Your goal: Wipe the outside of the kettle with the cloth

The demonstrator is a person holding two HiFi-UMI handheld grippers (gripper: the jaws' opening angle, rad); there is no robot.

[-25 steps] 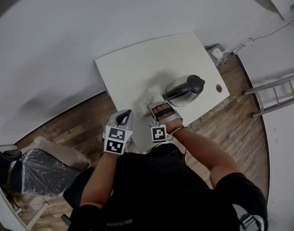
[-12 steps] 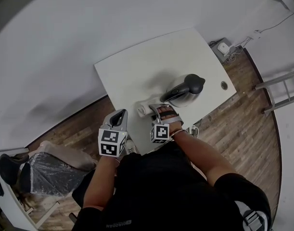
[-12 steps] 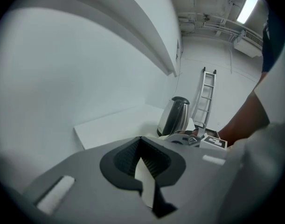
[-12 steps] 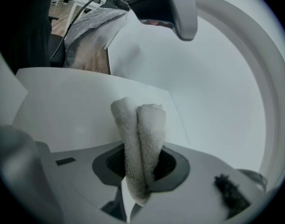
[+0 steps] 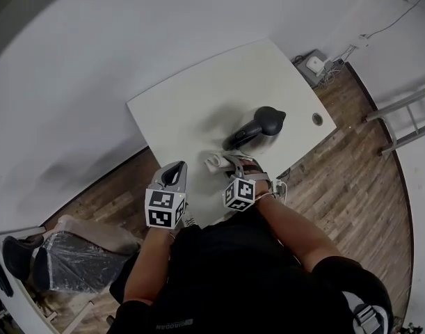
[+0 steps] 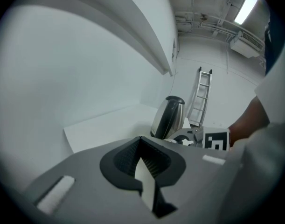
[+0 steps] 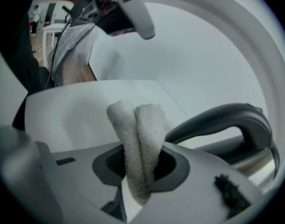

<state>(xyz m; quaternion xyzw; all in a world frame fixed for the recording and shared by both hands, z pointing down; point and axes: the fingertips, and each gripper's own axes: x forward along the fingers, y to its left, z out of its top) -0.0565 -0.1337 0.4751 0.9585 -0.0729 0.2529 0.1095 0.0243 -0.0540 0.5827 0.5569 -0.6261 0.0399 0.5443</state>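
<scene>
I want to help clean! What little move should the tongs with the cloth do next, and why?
Probably push the cloth sideways onto the kettle wall. The right tongs are shut on the cloth, and the kettle stands just beside it, seemingly not yet touched.

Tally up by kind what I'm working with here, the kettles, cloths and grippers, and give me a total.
kettle: 1
cloth: 1
grippers: 2, the left gripper and the right gripper
total: 4
</scene>
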